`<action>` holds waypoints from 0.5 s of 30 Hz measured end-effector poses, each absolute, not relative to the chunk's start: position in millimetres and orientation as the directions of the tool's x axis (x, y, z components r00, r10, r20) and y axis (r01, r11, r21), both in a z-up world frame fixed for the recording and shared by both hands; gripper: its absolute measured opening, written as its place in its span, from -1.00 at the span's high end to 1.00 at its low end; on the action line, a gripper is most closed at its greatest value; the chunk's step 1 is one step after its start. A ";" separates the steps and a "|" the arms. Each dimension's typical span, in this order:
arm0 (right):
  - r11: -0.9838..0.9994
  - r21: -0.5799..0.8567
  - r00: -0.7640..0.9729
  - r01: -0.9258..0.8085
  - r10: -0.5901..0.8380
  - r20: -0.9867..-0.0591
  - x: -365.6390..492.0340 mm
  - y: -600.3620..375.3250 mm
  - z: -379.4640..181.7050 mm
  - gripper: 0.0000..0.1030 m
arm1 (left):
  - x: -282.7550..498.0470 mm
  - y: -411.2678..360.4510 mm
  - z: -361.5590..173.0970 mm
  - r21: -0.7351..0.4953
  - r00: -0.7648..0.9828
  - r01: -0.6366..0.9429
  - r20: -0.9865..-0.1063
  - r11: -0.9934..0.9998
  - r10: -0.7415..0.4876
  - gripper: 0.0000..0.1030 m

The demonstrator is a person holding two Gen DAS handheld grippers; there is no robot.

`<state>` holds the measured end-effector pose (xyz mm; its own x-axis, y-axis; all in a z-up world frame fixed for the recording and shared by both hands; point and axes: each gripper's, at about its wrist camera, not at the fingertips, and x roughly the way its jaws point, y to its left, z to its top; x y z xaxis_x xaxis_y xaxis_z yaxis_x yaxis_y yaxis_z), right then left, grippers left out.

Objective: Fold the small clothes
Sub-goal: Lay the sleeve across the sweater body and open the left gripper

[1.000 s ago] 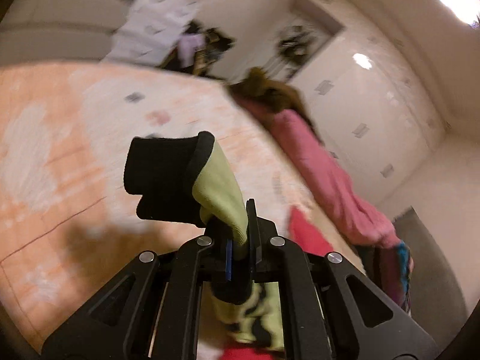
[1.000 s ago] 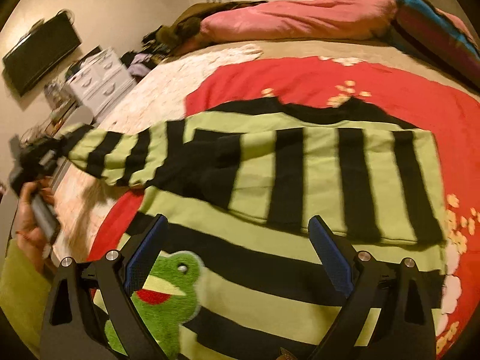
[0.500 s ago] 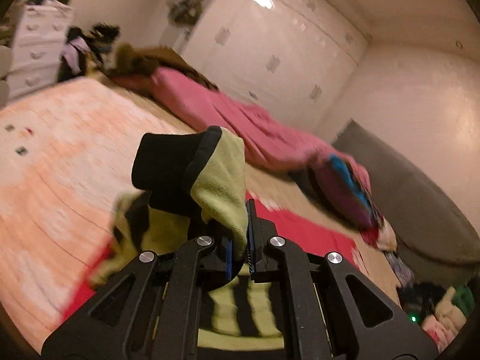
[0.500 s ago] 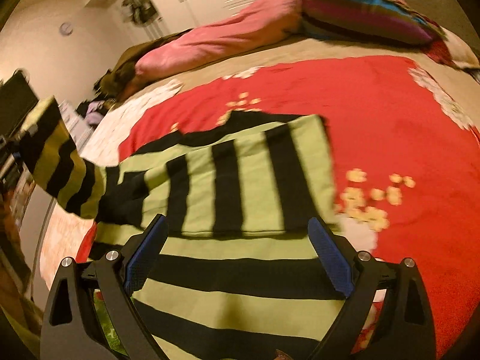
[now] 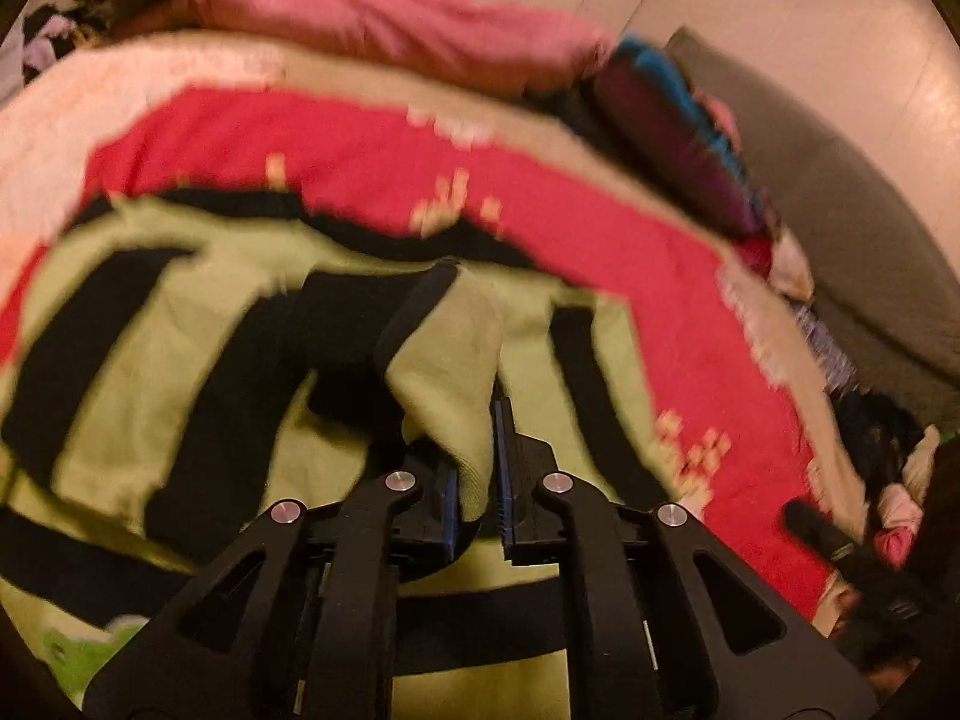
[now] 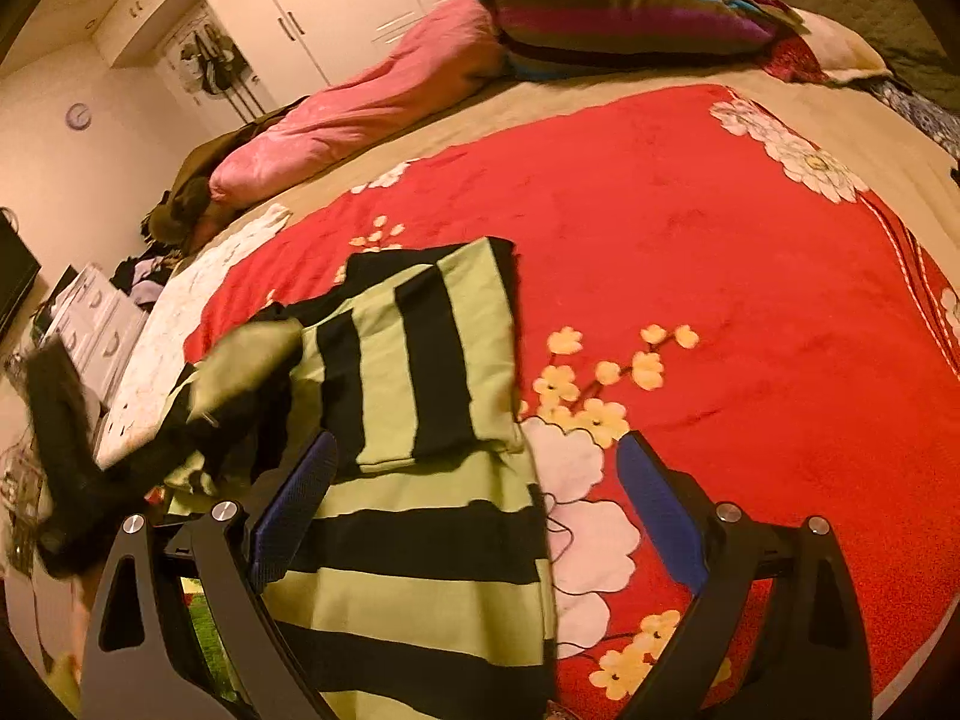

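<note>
Striped top (image 6: 414, 480) lies on red blanket (image 6: 720, 252), soft, light, floppy w/ no stiffness, so best pinched at cuffs/hem edges; left gripper (image 5: 477, 510), jaws opening, has sleeve cuff (image 5: 444, 360) between pads, right gripper (image 6: 474, 516) spread wide, empty.

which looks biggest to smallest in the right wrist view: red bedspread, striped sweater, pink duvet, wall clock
1. red bedspread
2. striped sweater, though it lies nearest the camera, which inflates it
3. pink duvet, farther off, so it may really be larger
4. wall clock
</note>
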<state>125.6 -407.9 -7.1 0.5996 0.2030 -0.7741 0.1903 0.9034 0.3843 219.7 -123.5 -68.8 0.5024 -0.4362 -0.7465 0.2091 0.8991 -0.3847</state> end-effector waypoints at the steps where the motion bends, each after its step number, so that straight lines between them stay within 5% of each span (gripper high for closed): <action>1: 0.901 0.388 0.598 0.192 0.206 -0.775 125.3 -407.8 -8.1 -0.82 | 219.1 -123.6 -78.3 -0.393 0.485 0.185 -0.761 0.901 -0.432 0.77; 3: 0.904 0.386 0.595 0.187 0.208 -0.776 126.0 -404.7 -8.6 -0.82 | 215.8 -120.6 -90.7 -0.449 0.447 0.156 -0.762 0.880 -0.468 0.32; 6: 0.907 0.384 0.596 0.172 0.214 -0.774 127.4 -400.0 -5.2 -0.82 | 202.2 -123.3 -94.3 -0.465 0.413 0.205 -0.756 0.861 -0.507 -0.09; 9: 0.911 0.379 0.599 0.160 0.215 -0.771 128.3 -395.0 0.1 -0.82 | 190.3 -124.9 -81.7 -0.432 0.431 0.255 -0.750 0.865 -0.502 -0.32; 15: 0.926 0.356 0.604 0.123 0.215 -0.768 131.5 -381.3 8.4 -0.82 | 168.4 -89.4 -50.7 -0.419 0.519 0.232 -0.710 0.878 -0.476 -0.36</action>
<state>131.5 -381.3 8.4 0.6037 0.2146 -0.7678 0.1233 0.9264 0.3559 168.4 -89.4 -50.7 0.5186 -0.4760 -0.7103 0.2318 0.8779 -0.4190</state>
